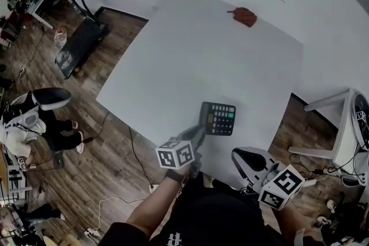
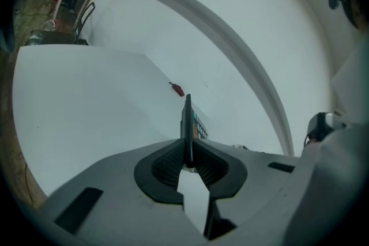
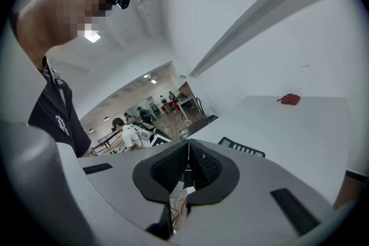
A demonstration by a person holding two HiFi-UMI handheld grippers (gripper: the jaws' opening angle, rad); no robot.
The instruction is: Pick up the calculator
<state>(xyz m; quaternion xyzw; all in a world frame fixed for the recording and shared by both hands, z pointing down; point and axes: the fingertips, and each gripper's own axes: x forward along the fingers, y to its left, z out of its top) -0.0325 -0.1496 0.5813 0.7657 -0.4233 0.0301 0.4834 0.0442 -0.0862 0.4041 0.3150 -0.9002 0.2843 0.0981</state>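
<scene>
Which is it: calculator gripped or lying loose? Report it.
Gripped. In the left gripper view, the left gripper clamps the calculator, seen edge-on, between its pads. Whether it clears the table cannot be told.

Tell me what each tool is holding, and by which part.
The left tool grips the calculator by one edge, pads on its two faces. The right tool is shut and holds nothing.
</scene>
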